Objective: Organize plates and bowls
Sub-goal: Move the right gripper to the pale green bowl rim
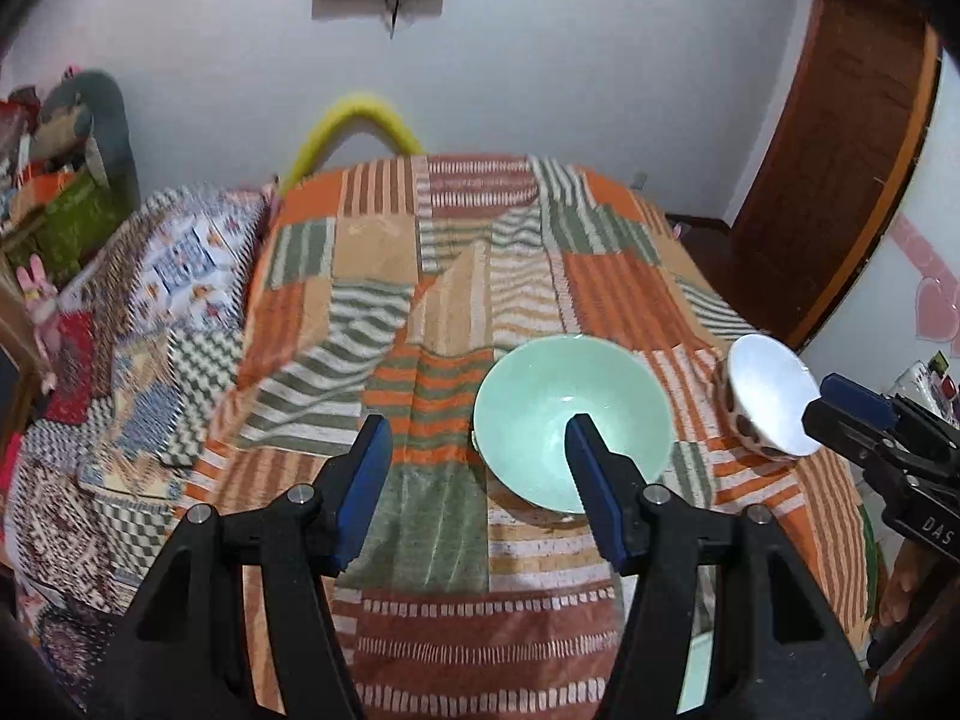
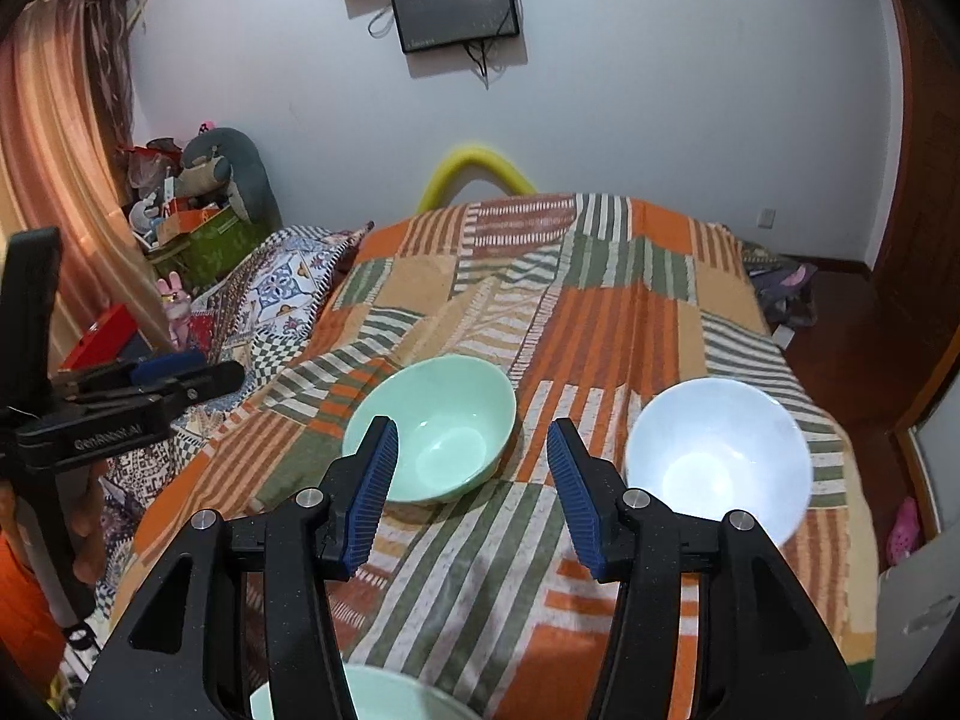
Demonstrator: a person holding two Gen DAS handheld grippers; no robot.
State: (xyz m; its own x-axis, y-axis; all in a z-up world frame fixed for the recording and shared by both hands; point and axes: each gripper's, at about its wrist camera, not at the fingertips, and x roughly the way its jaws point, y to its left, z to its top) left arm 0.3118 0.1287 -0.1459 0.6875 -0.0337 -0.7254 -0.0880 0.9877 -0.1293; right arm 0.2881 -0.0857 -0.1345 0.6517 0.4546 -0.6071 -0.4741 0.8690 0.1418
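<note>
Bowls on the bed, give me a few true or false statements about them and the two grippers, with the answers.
1. The green bowl sits upright on the striped blanket. True.
2. The white bowl is stacked inside the green bowl. False: they sit apart, side by side.
3. The left gripper is shut on the green bowl. False: it is open and holds nothing.
4. The right gripper is open. True.
5. The white bowl has brown spots on its outside. True.
</note>
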